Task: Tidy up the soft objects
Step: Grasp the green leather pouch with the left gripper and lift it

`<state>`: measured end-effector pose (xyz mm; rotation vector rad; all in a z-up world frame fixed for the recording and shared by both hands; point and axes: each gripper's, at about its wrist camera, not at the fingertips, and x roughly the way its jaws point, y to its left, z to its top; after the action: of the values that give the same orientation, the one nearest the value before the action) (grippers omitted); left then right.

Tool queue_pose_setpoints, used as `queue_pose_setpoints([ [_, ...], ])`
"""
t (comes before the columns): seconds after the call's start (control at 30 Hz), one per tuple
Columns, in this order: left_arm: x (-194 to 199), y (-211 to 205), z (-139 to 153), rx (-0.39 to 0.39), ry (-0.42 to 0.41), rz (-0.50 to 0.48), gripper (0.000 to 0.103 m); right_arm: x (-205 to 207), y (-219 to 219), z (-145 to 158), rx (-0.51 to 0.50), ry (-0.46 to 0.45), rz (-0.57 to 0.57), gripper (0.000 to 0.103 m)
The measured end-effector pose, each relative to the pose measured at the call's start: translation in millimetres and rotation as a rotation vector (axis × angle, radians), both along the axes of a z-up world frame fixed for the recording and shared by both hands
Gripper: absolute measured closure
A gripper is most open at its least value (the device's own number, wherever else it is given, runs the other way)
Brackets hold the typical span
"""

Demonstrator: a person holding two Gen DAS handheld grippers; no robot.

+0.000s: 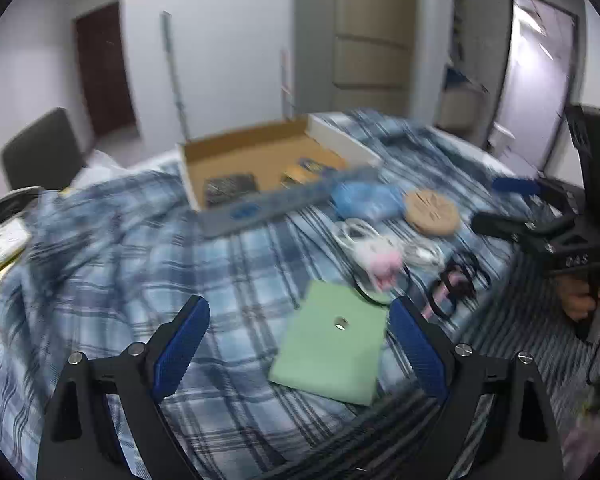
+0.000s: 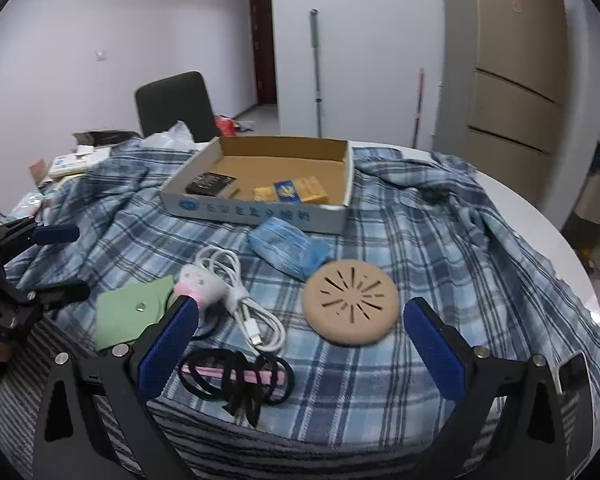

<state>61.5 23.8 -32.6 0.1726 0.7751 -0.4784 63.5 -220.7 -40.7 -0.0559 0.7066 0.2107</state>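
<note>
A plaid cloth (image 2: 380,240) covers the worktop. Both tools, left tool (image 1: 300,344) and right tool (image 2: 300,344), stand wide open and empty. Approach the green pad (image 1: 332,344) low and pinch one edge.

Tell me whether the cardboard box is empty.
Not empty. The cardboard box holds a dark packet and a yellow-blue pack; its top is open.

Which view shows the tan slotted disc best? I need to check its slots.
The right wrist view: the tan slotted disc is sharp, near and whole, its slots plain. The left wrist view shows it smaller, farther off and blurred.
</note>
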Motion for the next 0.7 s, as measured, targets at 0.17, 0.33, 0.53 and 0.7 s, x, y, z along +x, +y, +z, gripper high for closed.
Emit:
queue_pose_setpoints([
  [0.17,9,-17,-10,0.031,0.076,-0.07,0.01,-3,4,1,-0.02,0.015,-0.006,0.001],
  [0.33,12,-36,-24,0.11,0.142,-0.166,0.01,-6,10,-8,-0.008,0.042,0.012,0.001],
  [0.53,16,-45,-38,0.165,0.213,-0.208,0.01,0,7,-14,0.046,0.082,0.029,0.001],
  [0.7,29,-36,-43,0.117,0.29,-0.177,0.023,1,6,-20,0.059,0.105,0.035,0.001],
])
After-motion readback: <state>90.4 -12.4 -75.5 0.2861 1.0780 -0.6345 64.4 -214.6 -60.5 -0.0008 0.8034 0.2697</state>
